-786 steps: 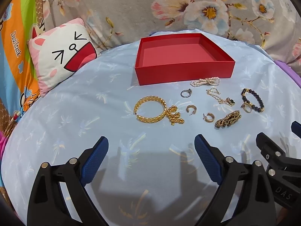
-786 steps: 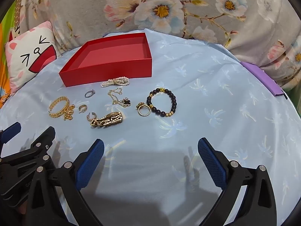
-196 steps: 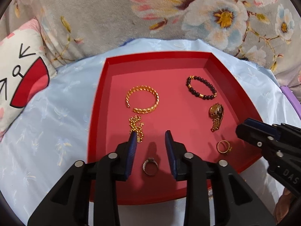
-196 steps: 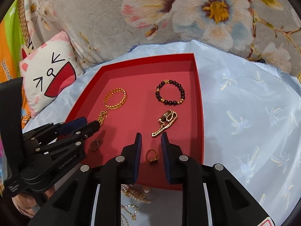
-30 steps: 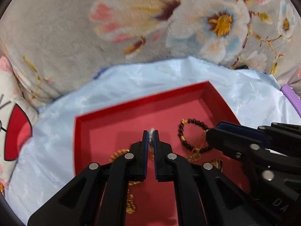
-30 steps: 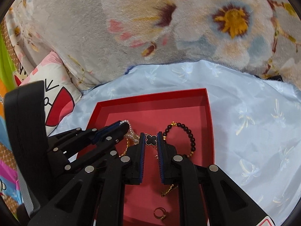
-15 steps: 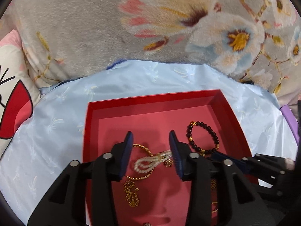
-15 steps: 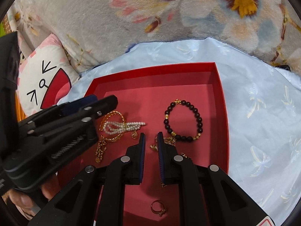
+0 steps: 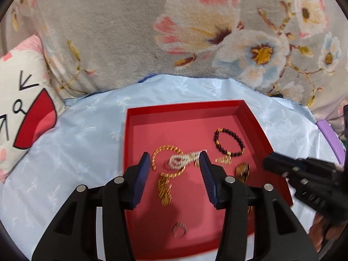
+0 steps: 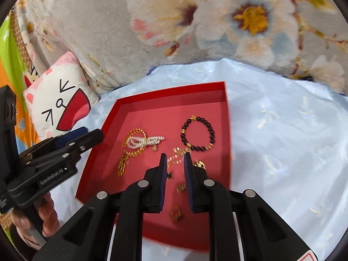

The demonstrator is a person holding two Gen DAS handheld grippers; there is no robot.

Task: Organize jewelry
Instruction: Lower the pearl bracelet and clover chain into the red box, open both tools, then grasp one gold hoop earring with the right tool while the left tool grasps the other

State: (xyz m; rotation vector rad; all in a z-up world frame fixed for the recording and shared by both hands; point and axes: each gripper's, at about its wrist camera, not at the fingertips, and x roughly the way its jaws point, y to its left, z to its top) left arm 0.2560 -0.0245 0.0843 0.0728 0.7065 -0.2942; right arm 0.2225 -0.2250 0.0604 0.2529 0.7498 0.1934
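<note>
The red tray (image 9: 256,126) sits on a pale blue cloth (image 9: 87,143), and all the jewelry in view lies inside it. In the left wrist view the pearl bracelet (image 9: 183,159) lies draped over the gold chain bracelet (image 9: 167,161) near the tray's centre, with the dark bead bracelet (image 9: 228,141) toward 2 o'clock and a silver ring (image 9: 179,232) toward 6 o'clock. The left gripper (image 9: 174,174) hangs above the pearls with its jaws wide apart and nothing between them. The right gripper (image 10: 175,174) has its jaws parted a little over a thin gold chain (image 10: 178,155), blurred, which does not look clamped.

These pieces are probably light, limp and slippery. The chains would sag and tangle, so a pinch across a bunched middle or a pendant seems best. The rings are stiff but tiny and likely to roll.

Readable writing: "GenRobot.AI" on the left gripper's body in the right wrist view. A cartoon cat cushion (image 10: 61,100) lies at 9 o'clock of the tray.
</note>
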